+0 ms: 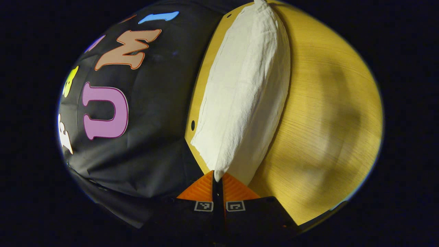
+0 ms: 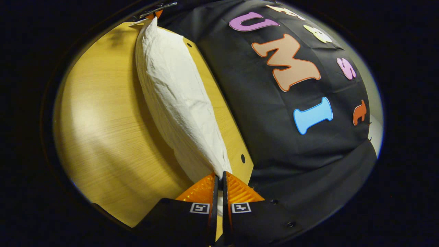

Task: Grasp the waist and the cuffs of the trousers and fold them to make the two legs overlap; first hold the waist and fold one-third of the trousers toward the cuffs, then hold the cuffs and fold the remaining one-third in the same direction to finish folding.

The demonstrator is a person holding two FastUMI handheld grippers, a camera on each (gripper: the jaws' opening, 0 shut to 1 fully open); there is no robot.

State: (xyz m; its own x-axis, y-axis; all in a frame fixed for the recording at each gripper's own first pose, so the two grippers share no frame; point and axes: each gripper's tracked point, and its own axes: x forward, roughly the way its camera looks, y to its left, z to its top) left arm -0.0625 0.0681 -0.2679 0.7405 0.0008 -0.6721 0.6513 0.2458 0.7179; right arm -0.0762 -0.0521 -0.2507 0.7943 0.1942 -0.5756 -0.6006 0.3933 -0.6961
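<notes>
Wooden table (image 1: 325, 113) is the biggest thing I see, light yellow, with lots of bare room on the side of the trousers away from the black wall cloth (image 1: 154, 113). White trousers (image 1: 247, 92) lie close to the table edge next to that cloth. They make one long, wrinkled strip. The strip runs straight from one of my claws to the other, along that edge.

My left gripper (image 1: 217, 178) has its two fingers pressed together on one end of the trousers. My right gripper (image 2: 219, 178) is pinched the same way on the other end.

From the right gripper view I can see the far claw up at the top end of the strip. From both views I see small dark holes (image 1: 192, 125) in the table near the edge.
</notes>
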